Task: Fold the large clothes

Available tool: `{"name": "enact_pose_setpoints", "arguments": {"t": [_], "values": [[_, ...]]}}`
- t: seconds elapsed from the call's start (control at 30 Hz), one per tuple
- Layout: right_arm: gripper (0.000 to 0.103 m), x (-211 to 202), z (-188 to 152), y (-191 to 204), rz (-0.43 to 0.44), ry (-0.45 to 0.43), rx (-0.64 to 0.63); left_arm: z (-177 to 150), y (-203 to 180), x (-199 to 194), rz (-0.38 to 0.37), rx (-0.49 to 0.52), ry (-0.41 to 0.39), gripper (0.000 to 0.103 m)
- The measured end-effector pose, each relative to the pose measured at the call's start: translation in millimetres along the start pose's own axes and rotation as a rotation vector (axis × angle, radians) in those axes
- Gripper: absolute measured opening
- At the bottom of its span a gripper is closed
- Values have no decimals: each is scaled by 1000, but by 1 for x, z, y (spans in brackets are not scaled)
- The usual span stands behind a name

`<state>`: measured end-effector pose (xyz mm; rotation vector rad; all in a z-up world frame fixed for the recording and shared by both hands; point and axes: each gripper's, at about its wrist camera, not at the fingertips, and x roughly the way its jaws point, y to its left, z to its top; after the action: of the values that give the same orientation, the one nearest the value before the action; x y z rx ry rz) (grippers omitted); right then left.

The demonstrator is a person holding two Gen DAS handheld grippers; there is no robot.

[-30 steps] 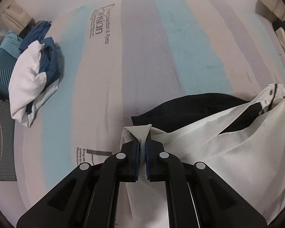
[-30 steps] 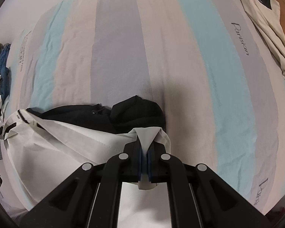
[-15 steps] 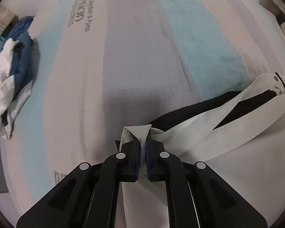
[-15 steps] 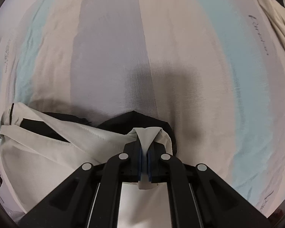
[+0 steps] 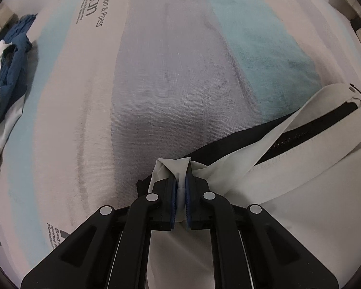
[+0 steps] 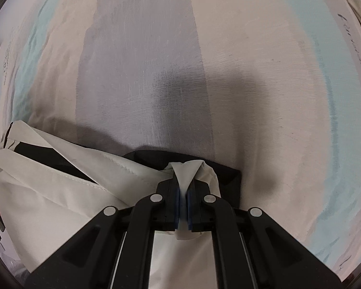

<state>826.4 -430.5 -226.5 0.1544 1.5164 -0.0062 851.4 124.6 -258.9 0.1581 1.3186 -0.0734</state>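
Observation:
A large cream-white jacket with black lining and a black zipper (image 5: 300, 159) hangs between my two grippers just above the striped bed sheet (image 5: 180, 60). My left gripper (image 5: 180, 187) is shut on a pinched fold of its white fabric at one end. My right gripper (image 6: 183, 190) is shut on a white fold at the other end, with the jacket (image 6: 60, 183) stretching away to the left. Black lining shows under both pinched folds. The lower part of the jacket is hidden behind the grippers.
The bed is covered by a sheet with grey, teal and beige stripes and printed lettering (image 5: 93, 7). A crumpled blue and white garment (image 5: 7, 67) lies at the far left. Another cream garment (image 6: 358, 12) lies at the far right edge.
Both grippers have come down closer to the sheet and moved forward, carrying the jacket. The sheet fills more of both views, and the grips are unchanged.

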Motion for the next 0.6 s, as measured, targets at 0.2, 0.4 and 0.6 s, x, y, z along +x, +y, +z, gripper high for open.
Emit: {"name": "enact_pose_setpoints", "arguments": {"t": [0.2,0.4,0.6], "values": [[3,5,-3,-4,2,-3,-4,-3,-4,6,10,13,-10,6],[4,0,-11,5,-54,-26,-66,-13,-15,5,65,51,-47,6],[6,-23,-23,11,-112,-90,-114,-17,-13,-16,90,13,-107,7]]}}
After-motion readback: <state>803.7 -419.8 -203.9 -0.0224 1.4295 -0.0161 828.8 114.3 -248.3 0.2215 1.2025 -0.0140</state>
